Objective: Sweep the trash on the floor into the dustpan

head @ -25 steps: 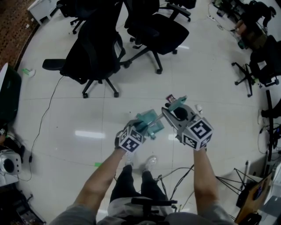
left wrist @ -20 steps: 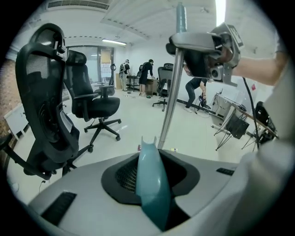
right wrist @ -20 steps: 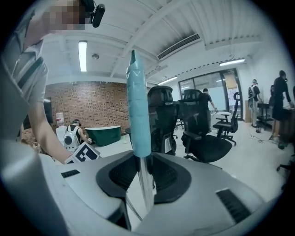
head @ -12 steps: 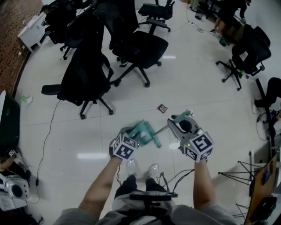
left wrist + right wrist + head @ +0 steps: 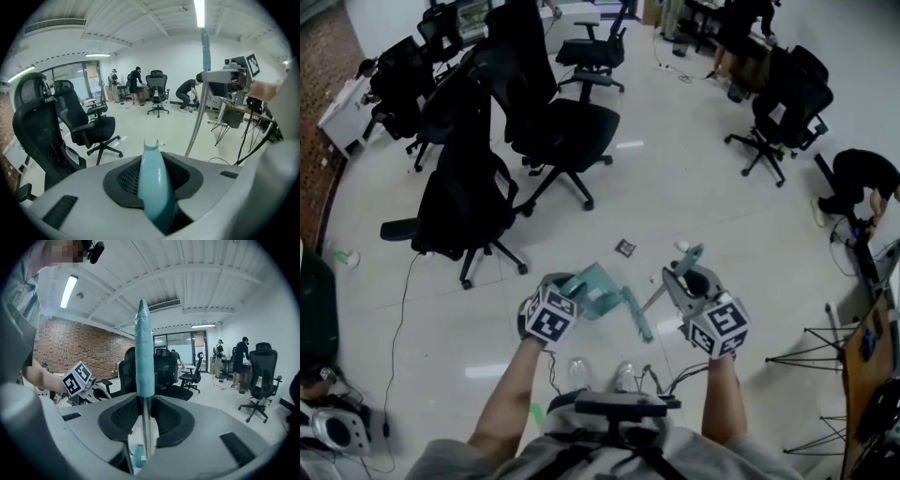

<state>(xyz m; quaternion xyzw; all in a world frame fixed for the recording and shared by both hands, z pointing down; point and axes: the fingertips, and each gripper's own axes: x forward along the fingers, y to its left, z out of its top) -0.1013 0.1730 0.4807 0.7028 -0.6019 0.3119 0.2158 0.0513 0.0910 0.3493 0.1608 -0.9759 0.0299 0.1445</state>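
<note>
Currently, approach step: left gripper [image 5: 570, 292] clamped on teal plastic dustpan [image 5: 602, 289] handle, right gripper [image 5: 680, 275] on metal-poled teal broom [image 5: 660, 293]. Ahead on white floor [image 5: 694, 187], small dark wrapper [image 5: 625, 247], untouched. Next: lower dustpan beside it.

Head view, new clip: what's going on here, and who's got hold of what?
A person stands in an office with a gripper in each hand. The left gripper is shut on the handle of a teal dustpan, held tilted in front of them. The right gripper is shut on the broom. A small dark wrapper lies unswept on the floor just beyond the dustpan.
</note>
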